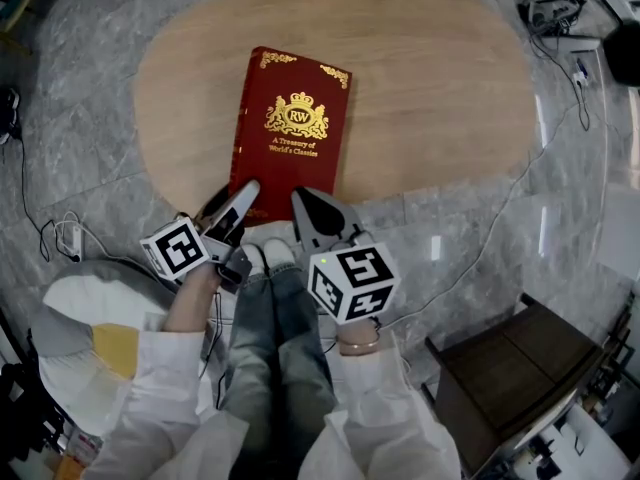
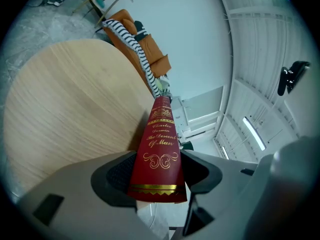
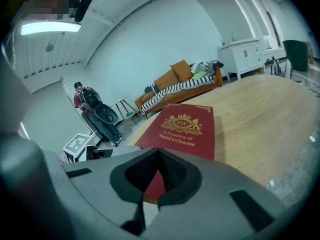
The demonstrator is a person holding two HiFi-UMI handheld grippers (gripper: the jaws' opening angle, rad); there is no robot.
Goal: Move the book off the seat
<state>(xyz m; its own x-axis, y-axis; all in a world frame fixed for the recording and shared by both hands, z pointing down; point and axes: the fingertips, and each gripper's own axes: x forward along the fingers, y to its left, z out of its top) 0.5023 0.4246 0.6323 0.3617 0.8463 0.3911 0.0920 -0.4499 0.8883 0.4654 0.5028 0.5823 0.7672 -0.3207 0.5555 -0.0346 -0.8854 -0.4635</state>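
A red hardback book (image 1: 290,133) with gold print lies flat on the oval wooden top (image 1: 430,78), its near end at the top's front edge. My left gripper (image 1: 232,198) is at the book's near left corner. In the left gripper view the spine (image 2: 160,149) stands between the two pads, and that gripper (image 2: 157,176) is shut on it. My right gripper (image 1: 305,200) hangs over the book's near edge. In the right gripper view its jaws meet at the tips (image 3: 159,156) with nothing between them, and the cover (image 3: 185,129) lies just beyond.
A dark wooden chair (image 1: 510,368) stands at the lower right. A white and yellow cushion (image 1: 90,348) lies at the lower left. Cables (image 1: 560,28) trail over the grey marble floor. The person's legs in jeans (image 1: 275,348) are just before the top. An orange sofa (image 3: 175,81) stands far behind.
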